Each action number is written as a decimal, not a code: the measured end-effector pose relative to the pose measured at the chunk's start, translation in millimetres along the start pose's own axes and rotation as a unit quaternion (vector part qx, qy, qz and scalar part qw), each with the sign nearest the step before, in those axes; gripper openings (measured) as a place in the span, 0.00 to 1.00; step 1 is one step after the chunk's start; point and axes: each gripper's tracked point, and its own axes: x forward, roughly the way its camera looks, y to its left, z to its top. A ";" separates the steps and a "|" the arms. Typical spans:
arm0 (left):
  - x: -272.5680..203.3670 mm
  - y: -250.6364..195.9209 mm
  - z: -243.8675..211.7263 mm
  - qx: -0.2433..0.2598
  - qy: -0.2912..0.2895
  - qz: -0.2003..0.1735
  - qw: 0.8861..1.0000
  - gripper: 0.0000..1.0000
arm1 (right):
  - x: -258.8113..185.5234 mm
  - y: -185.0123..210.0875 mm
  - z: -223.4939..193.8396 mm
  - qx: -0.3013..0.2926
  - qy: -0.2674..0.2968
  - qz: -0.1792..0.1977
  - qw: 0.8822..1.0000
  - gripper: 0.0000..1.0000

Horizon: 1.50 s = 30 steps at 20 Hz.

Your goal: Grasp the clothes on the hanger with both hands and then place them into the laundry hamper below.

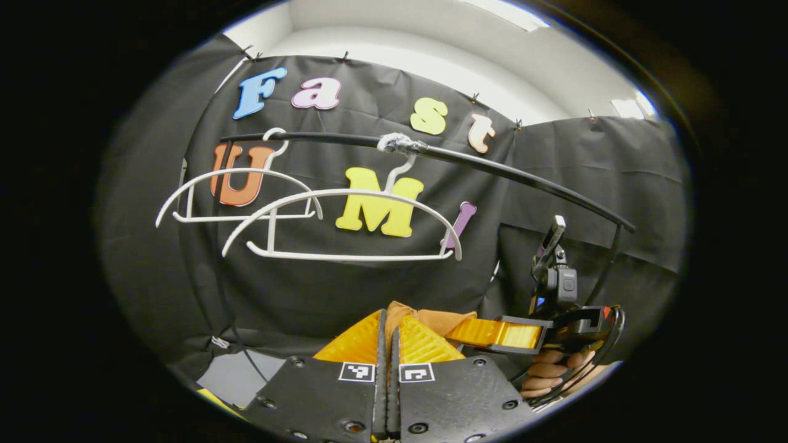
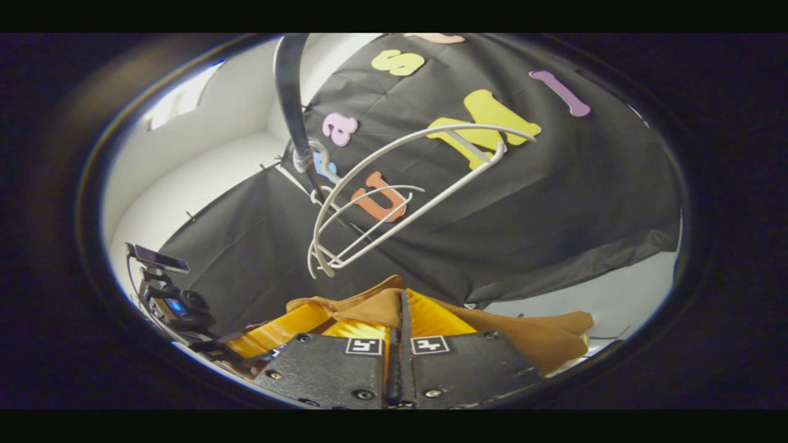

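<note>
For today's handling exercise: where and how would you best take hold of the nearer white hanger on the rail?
Grip the nearer white hanger on its straight bottom bar, coming from below with the fingers across it. That bar hangs level and bare, with open space above and beneath. The curved shoulders slope, and the hook sits against the black rail.

Left hand-held gripper (image 1: 388,335) and right hand-held gripper (image 2: 397,320) both clamped closed, side by side.

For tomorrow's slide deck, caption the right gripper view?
Right gripper shut on brown garment below two bare white hangers.
</note>
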 end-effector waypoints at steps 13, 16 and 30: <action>20.1 48.1 -119.4 -0.050 0.123 0.030 0.991 0.01 | 37.9 -79.9 -91.0 0.062 0.089 -0.083 0.991 0.04; 21.6 57.6 -143.7 -0.052 0.151 0.040 0.986 0.01 | 45.3 -93.3 -117.0 0.063 0.106 -0.105 0.987 0.04; 0.4 97.0 -265.4 -0.062 0.284 0.087 0.953 0.01 | 58.1 -164.1 -233.9 0.082 0.202 -0.224 0.950 0.02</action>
